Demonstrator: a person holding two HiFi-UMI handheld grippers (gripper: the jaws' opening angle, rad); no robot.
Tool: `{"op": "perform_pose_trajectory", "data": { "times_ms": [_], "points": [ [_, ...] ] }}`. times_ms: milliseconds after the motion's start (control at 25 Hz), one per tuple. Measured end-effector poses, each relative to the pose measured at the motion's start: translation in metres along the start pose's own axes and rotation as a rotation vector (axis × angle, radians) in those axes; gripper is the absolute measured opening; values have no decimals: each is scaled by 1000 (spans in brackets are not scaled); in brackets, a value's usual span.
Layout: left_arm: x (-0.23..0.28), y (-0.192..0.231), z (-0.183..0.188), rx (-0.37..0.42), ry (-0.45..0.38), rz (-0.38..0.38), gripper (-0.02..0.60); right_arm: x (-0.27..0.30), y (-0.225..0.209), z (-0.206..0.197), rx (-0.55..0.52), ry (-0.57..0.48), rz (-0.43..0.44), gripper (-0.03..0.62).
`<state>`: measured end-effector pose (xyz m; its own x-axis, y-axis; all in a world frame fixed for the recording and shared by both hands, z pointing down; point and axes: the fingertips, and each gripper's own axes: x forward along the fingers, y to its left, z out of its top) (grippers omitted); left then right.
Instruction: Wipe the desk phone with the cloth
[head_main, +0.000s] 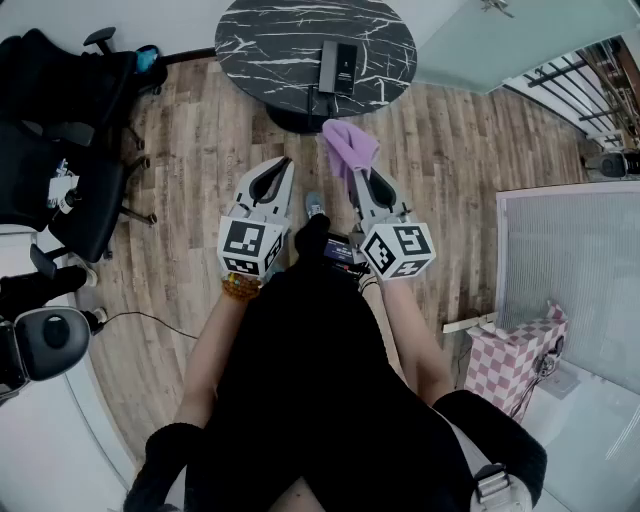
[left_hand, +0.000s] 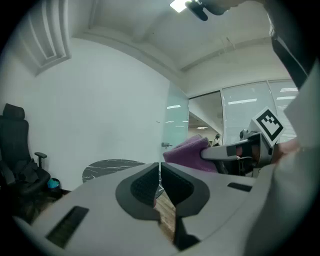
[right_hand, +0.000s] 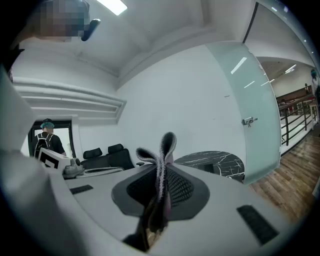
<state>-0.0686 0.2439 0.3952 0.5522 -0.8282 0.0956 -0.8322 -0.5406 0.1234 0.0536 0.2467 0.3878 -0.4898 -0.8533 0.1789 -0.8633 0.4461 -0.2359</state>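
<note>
Head view places the desk phone (head_main: 338, 66) flat on the round table (head_main: 262, 50), well ahead of both grippers and untouched. Right gripper (head_main: 358, 178): jaws clamped on the cloth (head_main: 349, 148), with a fold standing up past the tips. The right gripper view confirms fabric pinched between the jaws. Left gripper (head_main: 282, 163): jaws brought together to a hairline gap, nothing between them. I judge the cloth soft, light and floppy, best kept bunched as it is so that a loose pad leads. The phone looks rigid but light enough to slide under wiping, so I would steady it at a side edge with the left gripper. Open floor (head_main: 200, 150) lies ahead. Office chairs (head_main: 60, 140) crowd the left, and the phone sits toward the table's near rim.
</note>
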Motion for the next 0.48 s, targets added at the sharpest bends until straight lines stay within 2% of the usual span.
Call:
{"op": "perform_pose_trajectory", "data": {
  "times_ms": [120, 480],
  "points": [
    [24, 6, 4, 5, 7, -5, 25, 16, -19, 7, 14, 1, -7, 60],
    [100, 31, 11, 7, 44, 16, 25, 81, -85, 40, 98, -14, 48, 61]
  ]
}}
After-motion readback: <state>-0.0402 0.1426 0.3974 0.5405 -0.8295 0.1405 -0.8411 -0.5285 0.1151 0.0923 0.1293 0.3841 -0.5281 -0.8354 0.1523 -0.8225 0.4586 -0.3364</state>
